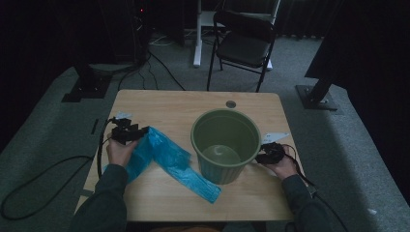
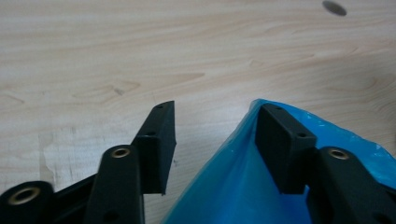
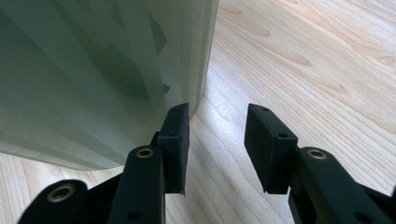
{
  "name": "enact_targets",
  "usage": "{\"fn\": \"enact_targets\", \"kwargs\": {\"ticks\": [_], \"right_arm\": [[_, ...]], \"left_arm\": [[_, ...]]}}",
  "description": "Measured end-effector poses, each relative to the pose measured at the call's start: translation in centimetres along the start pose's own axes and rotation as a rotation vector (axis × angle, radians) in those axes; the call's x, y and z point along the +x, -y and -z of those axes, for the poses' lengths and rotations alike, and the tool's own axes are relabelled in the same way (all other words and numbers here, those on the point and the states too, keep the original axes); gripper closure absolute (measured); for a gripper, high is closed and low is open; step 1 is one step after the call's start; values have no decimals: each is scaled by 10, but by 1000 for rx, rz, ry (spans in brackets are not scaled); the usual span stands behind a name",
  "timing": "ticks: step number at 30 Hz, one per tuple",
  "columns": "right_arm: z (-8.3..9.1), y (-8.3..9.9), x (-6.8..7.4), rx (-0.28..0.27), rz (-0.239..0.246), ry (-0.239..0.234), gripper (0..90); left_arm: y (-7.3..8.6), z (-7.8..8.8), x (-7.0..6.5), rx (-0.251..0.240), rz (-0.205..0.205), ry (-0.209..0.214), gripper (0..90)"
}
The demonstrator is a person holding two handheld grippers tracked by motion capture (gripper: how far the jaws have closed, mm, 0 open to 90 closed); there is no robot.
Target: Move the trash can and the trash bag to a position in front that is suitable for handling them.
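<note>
Left gripper (image 2: 215, 135): jaws spread, blue bag (image 1: 164, 157) draped on one.
Right gripper (image 3: 217, 140): jaws spread, empty, beside green bin (image 1: 226, 145).
Tabletop (image 1: 159, 104): far-left area free.

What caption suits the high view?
Open left gripper over crumpled blue plastic bag; open right gripper beside ribbed green plastic bin.

bag (image 2: 233, 186): cut off by bottom edge in left gripper view; film hides base of 1 jaw
bucket (image 3: 93, 70): rim, base out of frame, right gripper view
</note>
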State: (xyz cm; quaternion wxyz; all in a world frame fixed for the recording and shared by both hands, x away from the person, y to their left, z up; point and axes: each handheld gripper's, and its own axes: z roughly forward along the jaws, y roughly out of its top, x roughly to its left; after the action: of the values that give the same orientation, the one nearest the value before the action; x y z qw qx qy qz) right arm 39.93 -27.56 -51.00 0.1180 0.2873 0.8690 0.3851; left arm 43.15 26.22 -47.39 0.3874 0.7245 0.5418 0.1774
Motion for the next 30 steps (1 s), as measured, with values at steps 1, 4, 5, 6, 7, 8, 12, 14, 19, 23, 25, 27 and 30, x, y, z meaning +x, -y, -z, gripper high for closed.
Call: {"fn": "enact_targets", "kwargs": {"ticks": [1,4,5,6,7,8,12,14,19,23,25,27,30], "right_arm": [[0,0,0,0,0,0,601],[-1,0,1,7,-1,-3,600],[-1,0,1,7,-1,-3,600],[-2,0,1,8,0,-3,600],[-2,0,1,9,0,-4,600],[-2,0,1,10,0,-4,600],[-2,0,1,12,0,-5,600],[-3,0,2,14,2,-4,600],[-3,1,1,15,1,-3,600],[-3,1,2,19,0,-4,600],[-3,1,2,19,0,-5,600],[-3,1,2,18,0,-4,600],[-3,1,2,19,-1,-5,600]], "left_arm": [[0,0,0,0,0,0,465],[-1,-5,1,17,0,0,436],[-1,-5,1,17,0,0,428],[-2,-3,2,0,8,0,428],[-2,-2,2,-10,10,-4,418],[-3,0,2,-29,10,-21,418],[-3,3,14,-57,117,-108,469],[-1,3,22,-59,165,-126,547],[1,6,32,-73,201,-178,657],[6,12,48,-84,276,-239,730],[7,14,52,-90,297,-245,760],[11,21,63,-110,342,-287,803],[13,23,66,-113,357,-300,856]]}}
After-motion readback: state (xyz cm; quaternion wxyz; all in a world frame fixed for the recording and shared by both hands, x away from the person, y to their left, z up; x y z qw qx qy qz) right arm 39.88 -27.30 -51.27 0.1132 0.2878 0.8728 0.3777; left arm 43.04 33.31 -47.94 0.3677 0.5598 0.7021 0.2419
